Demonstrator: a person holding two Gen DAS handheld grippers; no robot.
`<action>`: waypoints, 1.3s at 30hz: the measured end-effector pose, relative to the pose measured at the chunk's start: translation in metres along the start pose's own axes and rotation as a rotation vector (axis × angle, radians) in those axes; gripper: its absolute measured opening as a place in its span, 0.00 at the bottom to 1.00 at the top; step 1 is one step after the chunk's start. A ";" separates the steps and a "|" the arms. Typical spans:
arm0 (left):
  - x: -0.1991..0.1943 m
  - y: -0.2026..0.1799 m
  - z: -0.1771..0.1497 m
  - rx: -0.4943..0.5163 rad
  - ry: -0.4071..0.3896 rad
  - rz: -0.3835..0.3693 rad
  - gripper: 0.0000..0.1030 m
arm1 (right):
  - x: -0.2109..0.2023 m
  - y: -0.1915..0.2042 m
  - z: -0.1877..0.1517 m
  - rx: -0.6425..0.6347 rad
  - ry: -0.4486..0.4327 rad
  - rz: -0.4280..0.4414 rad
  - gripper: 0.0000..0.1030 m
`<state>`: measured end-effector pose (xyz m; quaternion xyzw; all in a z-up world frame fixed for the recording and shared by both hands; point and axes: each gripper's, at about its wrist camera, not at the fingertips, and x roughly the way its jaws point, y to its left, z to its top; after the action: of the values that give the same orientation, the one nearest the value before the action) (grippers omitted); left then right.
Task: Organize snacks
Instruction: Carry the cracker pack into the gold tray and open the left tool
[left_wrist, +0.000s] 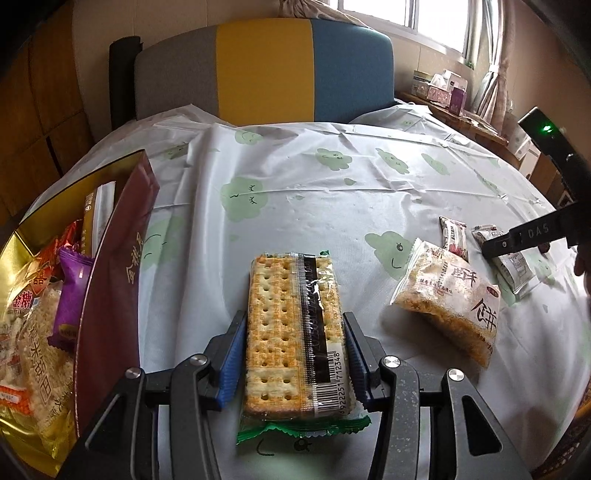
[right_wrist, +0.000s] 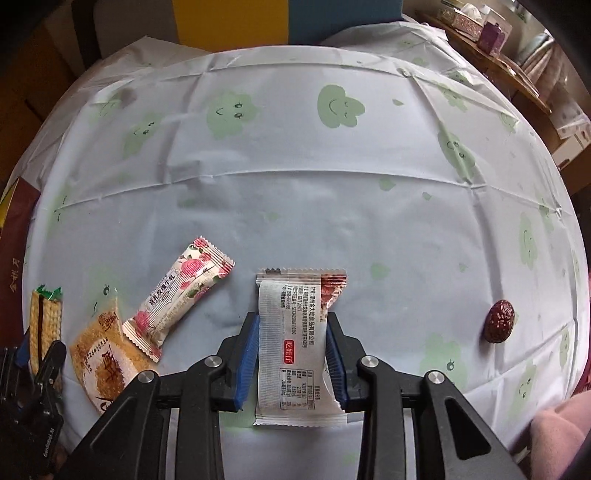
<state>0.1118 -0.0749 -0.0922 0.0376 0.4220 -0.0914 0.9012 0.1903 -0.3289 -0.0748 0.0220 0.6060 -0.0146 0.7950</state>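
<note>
Both sets of fingers are clamped on something: the left gripper pinches a clear pack of crackers from both sides, sitting on the cloud-print tablecloth just right of the maroon snack box, which is already stuffed with packets. Over on the other side, the right gripper squeezes a white snack packet. Beside it lie a rose-print packet and an orange pastry pack. Off right sits what looks like a dried red date.
</note>
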 end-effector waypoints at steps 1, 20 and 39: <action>0.000 -0.001 0.001 0.003 0.002 0.002 0.47 | 0.000 0.002 0.000 -0.015 -0.005 -0.010 0.35; -0.081 0.108 0.029 -0.271 -0.035 -0.015 0.46 | -0.009 0.026 -0.013 -0.109 -0.039 -0.077 0.35; -0.039 0.251 0.028 -0.439 0.064 0.279 0.50 | 0.002 0.051 -0.024 -0.152 -0.054 -0.114 0.35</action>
<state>0.1576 0.1726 -0.0468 -0.0980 0.4508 0.1285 0.8779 0.1706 -0.2767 -0.0826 -0.0733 0.5842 -0.0143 0.8082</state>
